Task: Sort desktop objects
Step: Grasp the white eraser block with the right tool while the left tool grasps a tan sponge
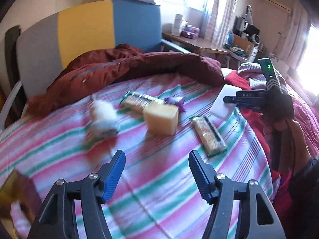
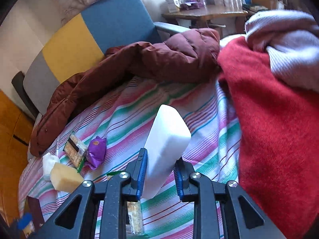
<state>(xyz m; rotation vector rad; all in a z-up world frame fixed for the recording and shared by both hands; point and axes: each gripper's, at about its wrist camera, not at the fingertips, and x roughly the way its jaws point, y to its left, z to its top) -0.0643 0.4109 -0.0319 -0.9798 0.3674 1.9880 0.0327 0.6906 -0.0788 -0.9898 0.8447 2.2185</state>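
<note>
On the striped bed sheet (image 1: pixel 159 179), going left to right in the left wrist view: a blurred white fluffy thing (image 1: pixel 103 117) at about ten o'clock from the left gripper (image 1: pixel 157 160), a long cracker packet (image 1: pixel 139 99) and a purple wrapper (image 1: pixel 175 101) at twelve o'clock, a yellow sponge (image 1: pixel 161 120) just below them, and a second cracker packet (image 1: pixel 208 136) at one o'clock. The left gripper stands wide apart with nothing between its fingers. Far right, the right gripper (image 2: pixel 158 176) is clamped on a white block (image 2: pixel 165 147), lifted clear of the sheet. A maroon jacket (image 1: pixel 129 67) lies along the far edge, with a red blanket (image 2: pixel 275 129) at three o'clock.
</note>
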